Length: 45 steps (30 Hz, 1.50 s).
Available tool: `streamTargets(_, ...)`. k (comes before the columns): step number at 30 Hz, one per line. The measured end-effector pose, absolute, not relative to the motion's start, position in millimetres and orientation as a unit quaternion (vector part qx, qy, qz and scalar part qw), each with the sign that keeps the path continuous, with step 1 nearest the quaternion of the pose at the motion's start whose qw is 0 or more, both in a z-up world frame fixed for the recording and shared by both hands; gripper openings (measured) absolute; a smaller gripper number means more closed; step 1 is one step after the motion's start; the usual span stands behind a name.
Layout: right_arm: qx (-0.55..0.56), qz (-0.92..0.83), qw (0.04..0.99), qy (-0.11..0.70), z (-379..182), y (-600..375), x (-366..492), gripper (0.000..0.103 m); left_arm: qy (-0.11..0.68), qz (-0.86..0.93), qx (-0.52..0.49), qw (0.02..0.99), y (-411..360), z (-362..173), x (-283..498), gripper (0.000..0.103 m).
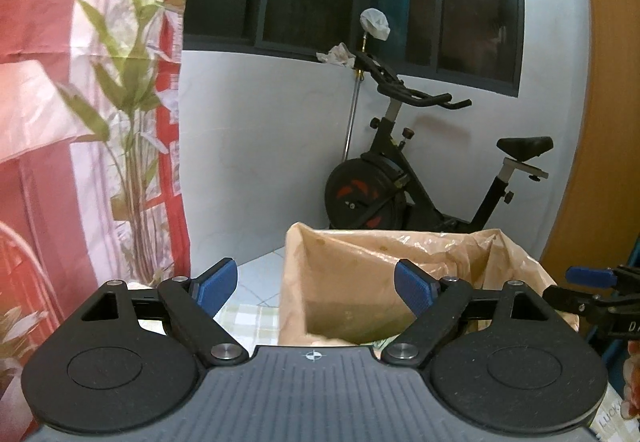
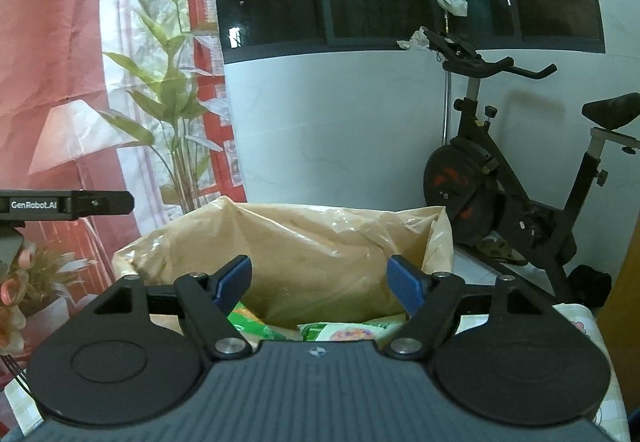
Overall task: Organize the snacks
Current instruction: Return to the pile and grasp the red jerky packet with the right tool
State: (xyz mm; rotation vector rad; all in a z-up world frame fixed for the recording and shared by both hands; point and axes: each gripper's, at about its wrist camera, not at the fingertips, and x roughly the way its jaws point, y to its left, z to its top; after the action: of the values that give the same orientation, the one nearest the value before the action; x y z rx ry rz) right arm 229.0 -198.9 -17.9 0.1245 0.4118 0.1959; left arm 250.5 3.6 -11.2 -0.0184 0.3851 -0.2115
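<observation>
A tan, crinkled plastic bag stands open on the table, its mouth spread wide and its far wall upright. Inside it, low at the near edge, lie snack packets: a green packet at the left and a pale packet with green and pink print beside it.

Only the right wrist view shows those packets; it also shows the left tongs' black bar at the left edge, a potted flower arrangement and a floral cloth over the table at the right. The left wrist view shows instead the bag's dim interior, a checked cloth beside the bag and tiled floor beyond.

The left tongs are spread wide with nothing between the blue pads. The right tongs are released too, jaws spread and empty, hovering above the bag's mouth. An exercise bike stands by the white wall behind.
</observation>
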Motion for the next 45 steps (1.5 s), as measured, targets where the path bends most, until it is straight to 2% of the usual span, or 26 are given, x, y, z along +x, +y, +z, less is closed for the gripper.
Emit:
streamTargets(6, 0.055, 0.098, 0.976, 0.187, -17.6, -195.1, 207.4, 0.086, 0.192, -0.099, -0.022, 0.976, 31.7, -17.6, 222.2, 0.087)
streamTargets(11, 0.047, 0.097, 0.978, 0.176, -22.2, -190.1, 190.6, 0.096, 0.199, -0.072, -0.037, 0.977, 52.4, -32.6, 201.7, 0.087)
streamTargets(17, 0.063, 0.108, 0.977, 0.170, -34.6, -182.5, 171.5, 0.102, 0.212, -0.047, -0.056, 0.975, 74.1, -58.9, 183.5, 0.086)
streamTargets(27, 0.059, 0.122, 0.975, 0.179, -75.0, -181.8, 138.2, 0.102, 0.236, -0.025, -0.047, 0.970, 82.3, -97.6, 166.5, 0.086)
streamTargets(36, 0.015, 0.123, 0.957, 0.262, -131.3, -179.5, 113.8, 0.100, 0.268, -0.033, -0.059, 0.961, 78.8, -131.5, 152.5, 0.086)
streamTargets(45, -0.001, 0.123, 0.932, 0.341, -161.8, -191.0, 92.4, 0.095, 0.290, -0.044, -0.070, 0.954, 74.6, -147.0, 150.9, 0.086)
